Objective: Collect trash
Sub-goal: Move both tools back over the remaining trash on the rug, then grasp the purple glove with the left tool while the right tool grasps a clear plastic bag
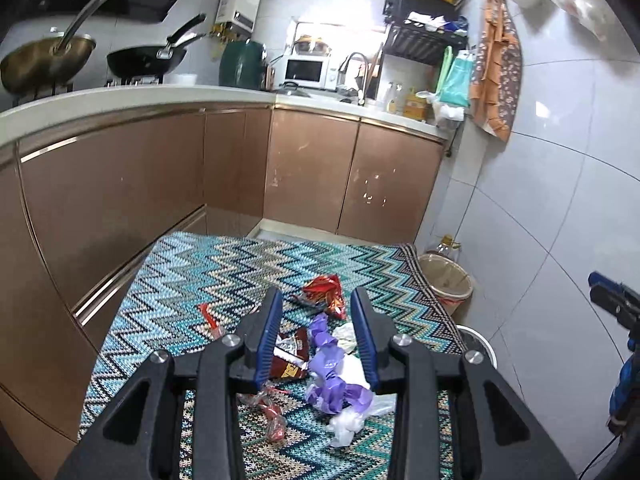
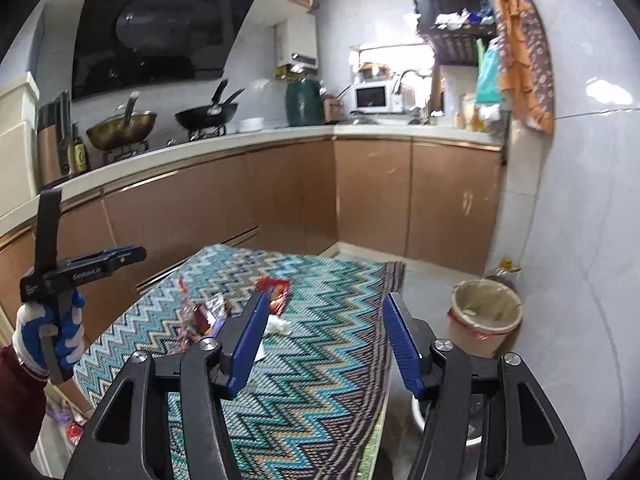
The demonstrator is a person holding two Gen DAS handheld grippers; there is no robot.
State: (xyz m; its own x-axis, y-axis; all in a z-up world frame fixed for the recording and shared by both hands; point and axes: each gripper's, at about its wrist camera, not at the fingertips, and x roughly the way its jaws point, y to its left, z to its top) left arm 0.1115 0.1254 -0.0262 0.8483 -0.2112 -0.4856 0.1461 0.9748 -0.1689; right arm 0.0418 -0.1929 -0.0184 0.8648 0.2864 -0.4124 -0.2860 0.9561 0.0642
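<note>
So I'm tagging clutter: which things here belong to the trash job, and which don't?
Job:
red wrapper
purple bag
brown packet
clear wrappers
lined bin

Lying about:
zigzag cloth
woks
microwave
hanging apron

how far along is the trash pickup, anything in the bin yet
Barely begun, by the look of it. The lined trash bin beside the table looks mostly empty; I can't tell what's at its bottom. Nothing is in hand: the left gripper hangs open above the purple plastic bag, and the right gripper is open too. Left to do: the red wrapper, brown packet and other scraps on the zigzag tablecloth.
</note>
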